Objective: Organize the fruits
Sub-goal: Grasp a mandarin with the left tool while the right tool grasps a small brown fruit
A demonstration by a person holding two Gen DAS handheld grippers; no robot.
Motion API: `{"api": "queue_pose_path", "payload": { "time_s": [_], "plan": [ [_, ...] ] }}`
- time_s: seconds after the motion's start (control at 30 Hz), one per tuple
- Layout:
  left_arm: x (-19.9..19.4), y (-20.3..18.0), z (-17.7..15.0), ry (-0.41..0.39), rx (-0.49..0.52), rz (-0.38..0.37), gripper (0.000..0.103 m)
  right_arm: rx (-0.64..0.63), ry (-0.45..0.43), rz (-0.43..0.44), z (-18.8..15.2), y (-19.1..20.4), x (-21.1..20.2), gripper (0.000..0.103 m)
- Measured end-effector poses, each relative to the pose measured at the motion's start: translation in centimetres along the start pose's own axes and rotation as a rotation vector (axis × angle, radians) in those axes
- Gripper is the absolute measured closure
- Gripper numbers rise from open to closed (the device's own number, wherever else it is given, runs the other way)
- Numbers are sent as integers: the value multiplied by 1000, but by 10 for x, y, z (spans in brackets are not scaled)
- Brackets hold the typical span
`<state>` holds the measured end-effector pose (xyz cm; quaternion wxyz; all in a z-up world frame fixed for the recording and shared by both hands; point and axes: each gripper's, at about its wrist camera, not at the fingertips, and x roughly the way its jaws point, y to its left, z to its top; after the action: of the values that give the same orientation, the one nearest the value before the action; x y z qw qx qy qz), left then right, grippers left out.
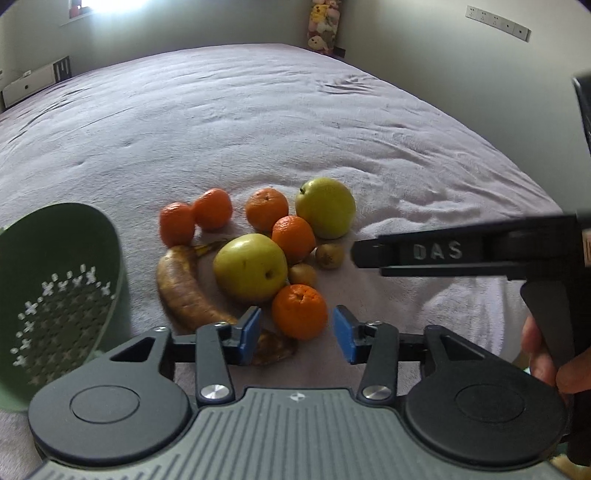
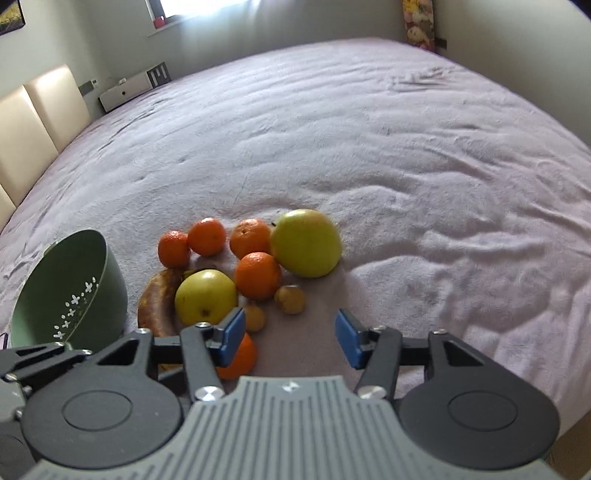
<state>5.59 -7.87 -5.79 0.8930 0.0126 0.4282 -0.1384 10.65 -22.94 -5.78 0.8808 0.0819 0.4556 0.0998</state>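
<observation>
Both fingers parted, gripping nothing (left gripper [image 1: 297, 334] straddles nearest orange [image 1: 299, 311]); right gripper [image 2: 291, 338] over bedspread [image 2: 332, 147].

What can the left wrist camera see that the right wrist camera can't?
Only the left wrist view shows a person's hand and white wall sockets.
Only the right wrist view shows cream padded panels beside the bed.
Both show the green perforated colander, the browned banana, two yellow-green apples, five oranges, two small brown kiwis and the wrinkled mauve blanket.
</observation>
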Motion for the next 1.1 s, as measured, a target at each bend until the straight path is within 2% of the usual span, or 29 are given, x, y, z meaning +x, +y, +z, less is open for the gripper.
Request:
{"api": "queue_pose_path", "payload": {
  "time_s": [0.07,0.23,0.33,0.37,0.5,0.73,0.87,0.97,1.1],
  "plan": [
    [8,-2,-2,-5,18,-2,45,8,25,-3,3,-2,11,49],
    [26,-1,-2,-4,17,-6,44,9,26,19,8,-3,32,51],
    [34,3,-3,11,1,-14,44,-18,26,16,9,3,43,57],
    [36,3,-3,13,-3,-19,44,-24,29,16,9,3,46,62],
    [45,3,-4,19,-1,-11,42,-19,35,15,9,2,56,68],
    [56,5,-2,38,-26,-36,42,-1,54,15,8,-4,67,68],
    [58,6,-1,46,-43,-45,42,44,74,41,5,-8,76,80],
    [57,8,-1,51,-47,-49,50,44,71,41,5,-7,75,80],
    [56,10,0,56,-59,-59,52,37,69,38,5,-4,72,80]
  ]
}}
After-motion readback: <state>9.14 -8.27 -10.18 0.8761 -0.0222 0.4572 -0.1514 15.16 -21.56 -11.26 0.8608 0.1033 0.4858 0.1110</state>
